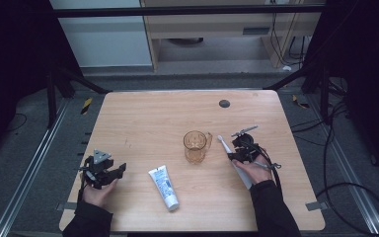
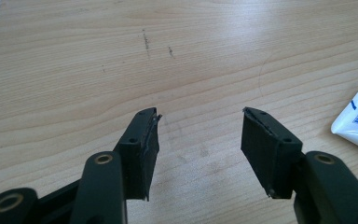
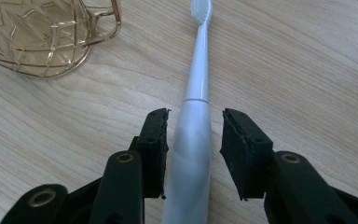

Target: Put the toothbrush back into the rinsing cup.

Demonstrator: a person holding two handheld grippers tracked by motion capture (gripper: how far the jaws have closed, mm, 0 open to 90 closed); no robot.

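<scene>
While the toothbrush is lying flat beside the cup, we are straddling its handle with the right gripper, jaws apart, not yet clamping | left gripper is waiting wide open, empty, near the toothpaste tube.

White toothbrush between parted fingers, amber cup beyond

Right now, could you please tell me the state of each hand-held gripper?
Left hand-held gripper: open, nothing between its jaws.
Right hand-held gripper: open around the toothbrush, which lies on the table; a gap shows beside one pad.
</scene>
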